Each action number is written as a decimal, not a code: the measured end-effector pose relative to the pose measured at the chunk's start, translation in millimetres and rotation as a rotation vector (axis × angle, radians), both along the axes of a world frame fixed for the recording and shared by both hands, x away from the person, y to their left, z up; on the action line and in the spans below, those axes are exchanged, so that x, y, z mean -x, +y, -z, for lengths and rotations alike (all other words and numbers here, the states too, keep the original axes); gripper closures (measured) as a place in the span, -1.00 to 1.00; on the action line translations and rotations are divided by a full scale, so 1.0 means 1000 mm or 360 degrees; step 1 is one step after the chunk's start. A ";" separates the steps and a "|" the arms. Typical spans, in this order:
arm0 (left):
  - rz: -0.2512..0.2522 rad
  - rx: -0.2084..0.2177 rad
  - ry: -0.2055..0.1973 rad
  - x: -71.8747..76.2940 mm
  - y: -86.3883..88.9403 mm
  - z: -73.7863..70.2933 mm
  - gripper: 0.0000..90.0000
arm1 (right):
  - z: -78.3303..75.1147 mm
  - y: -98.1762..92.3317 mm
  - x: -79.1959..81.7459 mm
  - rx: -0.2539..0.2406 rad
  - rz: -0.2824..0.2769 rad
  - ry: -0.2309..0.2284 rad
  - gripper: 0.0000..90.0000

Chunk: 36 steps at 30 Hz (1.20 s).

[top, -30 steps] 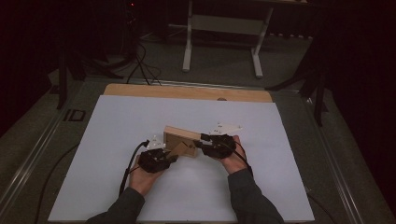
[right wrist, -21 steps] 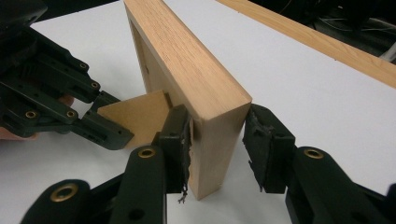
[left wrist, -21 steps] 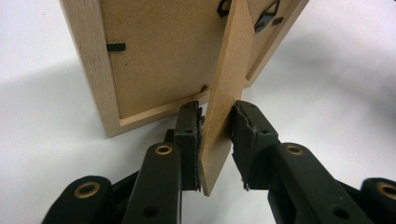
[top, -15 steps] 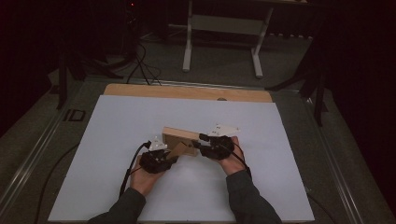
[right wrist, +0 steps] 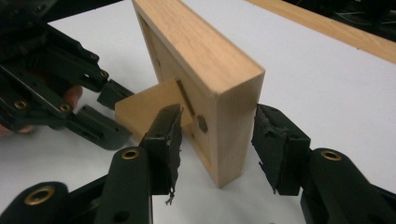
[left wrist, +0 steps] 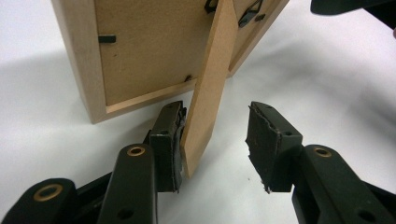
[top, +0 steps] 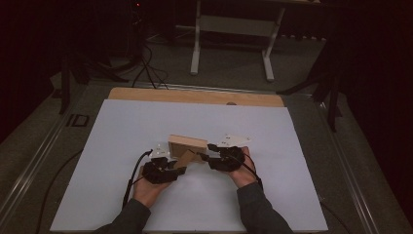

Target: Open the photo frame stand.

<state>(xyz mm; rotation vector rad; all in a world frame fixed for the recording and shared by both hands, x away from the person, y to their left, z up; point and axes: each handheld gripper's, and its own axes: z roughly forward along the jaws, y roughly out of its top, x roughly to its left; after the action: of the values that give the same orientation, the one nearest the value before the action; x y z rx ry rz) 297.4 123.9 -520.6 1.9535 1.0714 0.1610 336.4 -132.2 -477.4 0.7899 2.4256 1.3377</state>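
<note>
Frame (top: 187,144) stands upright on its stand (left wrist: 208,88). Left gripper (left wrist: 215,140) and right gripper (right wrist: 217,140) have just been opening, jaws clear of the wood, likely letting it stand alone.

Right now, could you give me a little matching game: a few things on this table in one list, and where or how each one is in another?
Things:
1. light wooden picture frame
2. thin brown fold-out stand
3. left gripper
4. right gripper

States:
A. open fingers either side of the frame's edge
B. standing upright on the white sheet
C. open fingers around the stand's tip
D. swung out from the frame's back

Pairs: 1-B, 2-D, 3-C, 4-A
</note>
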 end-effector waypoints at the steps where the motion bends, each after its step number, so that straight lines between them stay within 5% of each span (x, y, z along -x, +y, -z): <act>1: -0.0003 0.0002 -0.0001 0.000 0.000 0.000 0.26 | 0.001 0.000 0.001 -0.0002 0.0003 0.0005 0.14; 11: -0.0012 -0.0001 -0.0011 0.001 0.004 -0.001 0.29 | 0.002 0.000 0.006 0.0021 -0.0026 0.0000 0.13; 20: -0.0061 -0.0065 -0.0049 0.000 0.007 0.001 0.75 | 0.002 0.000 0.006 0.0021 -0.0029 -0.0002 0.12; 36: -0.0002 -0.0090 -0.0029 0.006 0.005 0.004 0.84 | 0.000 -0.002 0.006 0.0010 -0.0021 -0.0018 0.05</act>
<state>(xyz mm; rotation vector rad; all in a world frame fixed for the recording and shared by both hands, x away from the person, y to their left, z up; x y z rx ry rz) 291.8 128.6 -524.5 1.9984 1.0663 0.2114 330.4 -134.4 -477.3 0.7638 2.4295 1.3347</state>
